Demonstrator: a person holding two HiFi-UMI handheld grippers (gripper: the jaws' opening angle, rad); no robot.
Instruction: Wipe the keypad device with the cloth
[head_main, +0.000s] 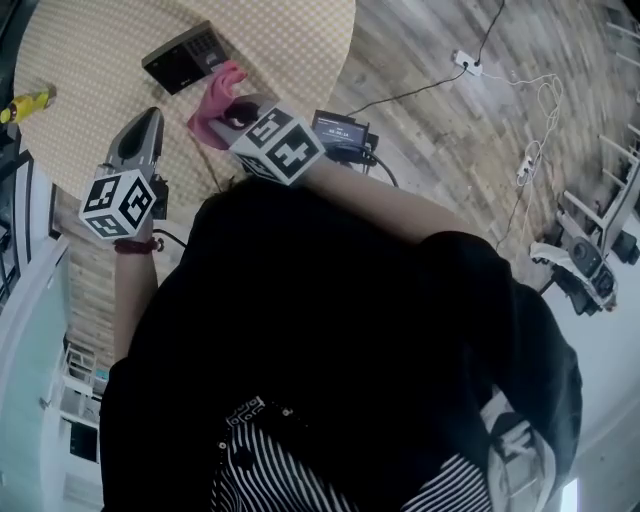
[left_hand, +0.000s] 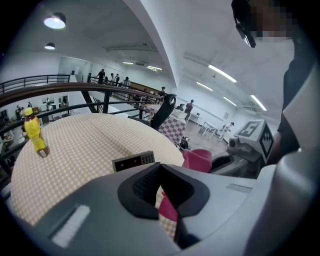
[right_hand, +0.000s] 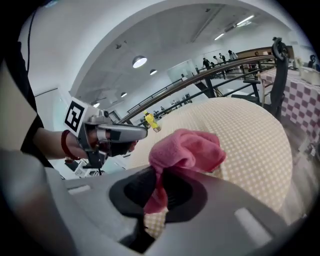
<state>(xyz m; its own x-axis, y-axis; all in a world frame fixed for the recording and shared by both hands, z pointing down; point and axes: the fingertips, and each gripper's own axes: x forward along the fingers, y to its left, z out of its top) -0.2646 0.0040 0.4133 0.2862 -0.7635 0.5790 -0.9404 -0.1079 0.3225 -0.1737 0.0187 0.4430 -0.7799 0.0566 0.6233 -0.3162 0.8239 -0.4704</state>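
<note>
The black keypad device (head_main: 185, 57) (left_hand: 134, 161) lies flat on the round checked table (head_main: 90, 60). A pink cloth (head_main: 218, 98) (right_hand: 186, 149) hangs bunched just near of it, and my right gripper (head_main: 228, 112) (right_hand: 159, 175) is shut on its lower fold. The cloth is above the table and beside the device, not on it. My left gripper (head_main: 150, 115) (left_hand: 159, 167) hovers left of the cloth with its jaws shut and nothing between them. A strip of pink shows through the gap beneath its pads.
A yellow bottle (head_main: 25, 103) (left_hand: 34, 131) stands at the table's far left edge. A black box with cables (head_main: 342, 130) sits by the table's near right rim. Cables and a power strip (head_main: 465, 62) lie on the wooden floor.
</note>
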